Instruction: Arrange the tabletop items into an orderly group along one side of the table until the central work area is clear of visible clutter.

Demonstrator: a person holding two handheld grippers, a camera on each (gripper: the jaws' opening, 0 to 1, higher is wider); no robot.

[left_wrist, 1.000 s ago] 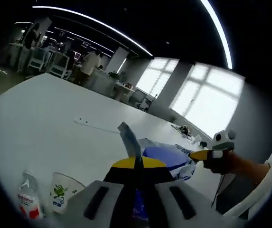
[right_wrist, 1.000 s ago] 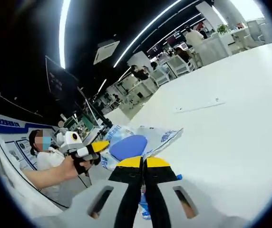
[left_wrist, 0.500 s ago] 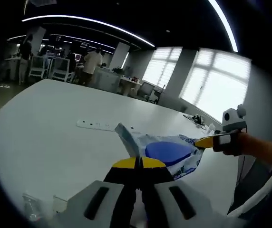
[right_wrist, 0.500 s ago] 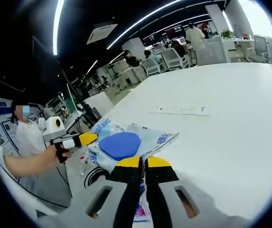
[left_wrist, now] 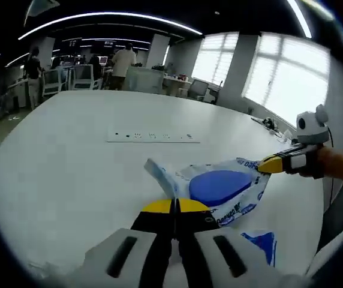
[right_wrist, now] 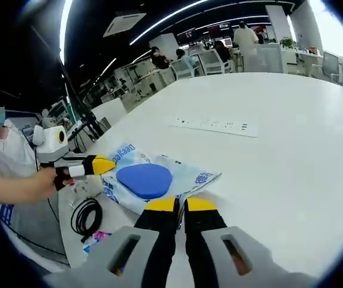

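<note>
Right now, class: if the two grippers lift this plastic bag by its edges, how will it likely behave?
The plastic bag is thin, creased film, so it will probably sag between the left gripper and right gripper. The blue item inside may slide toward the low side. It looks light.

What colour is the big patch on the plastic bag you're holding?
Solid blue, on the clear plastic bag with blue lettering; clearest in the right gripper view.

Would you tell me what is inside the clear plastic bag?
A blue flat rounded item shows through the clear plastic bag. What it is, or anything beneath it, cannot be told.
</note>
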